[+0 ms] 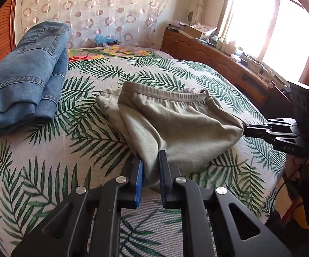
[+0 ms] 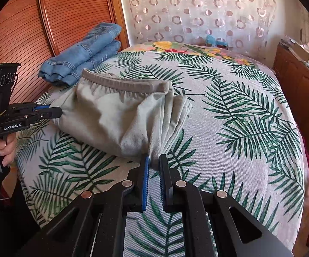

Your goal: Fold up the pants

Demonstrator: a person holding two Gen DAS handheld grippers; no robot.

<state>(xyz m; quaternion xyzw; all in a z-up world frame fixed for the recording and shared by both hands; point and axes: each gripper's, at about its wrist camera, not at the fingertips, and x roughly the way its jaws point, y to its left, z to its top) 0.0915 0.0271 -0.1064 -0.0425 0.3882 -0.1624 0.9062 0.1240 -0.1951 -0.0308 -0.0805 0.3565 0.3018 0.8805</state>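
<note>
Two grippers pinch the same pair of grey-green pants point(image 1: 176, 124) at opposite near corners. The pants lie partly folded in the middle of the bed, with the elastic waistband point(image 2: 124, 84) along the far edge and a layered fold of leg fabric showing on one side. The fabric rises a little off the bedspread at both gripped corners.

In the left wrist view, the left gripper point(image 1: 151, 167) has its blue-padded fingers point(image 1: 139, 177) closed on the near corner of the pants, with a bunch of cloth squeezed between them. The right gripper point(image 1: 247, 128) reaches in from the right and clamps the right-hand corner. In the right wrist view the right gripper point(image 2: 153, 165) holds a gathered tuft of cloth between its pads. The left gripper point(image 2: 56, 112) comes in from the left, closed on the left edge of the pants. A hand point(image 2: 2, 150) grips its handle below.

The bedspread point(image 1: 68, 150) is pale grey with green palm-leaf prints and a band of yellow and red flowers at the far end. Folded blue jeans point(image 1: 26, 81) are stacked at the far left of the bed, well apart from the pants, against a reddish wooden headboard point(image 2: 26, 25). A sheer curtain point(image 1: 94, 10) with ring patterns hangs beyond the bed. A wooden cabinet point(image 1: 208, 51) cluttered with small items runs along the right under a bright window point(image 1: 272, 27).
</note>
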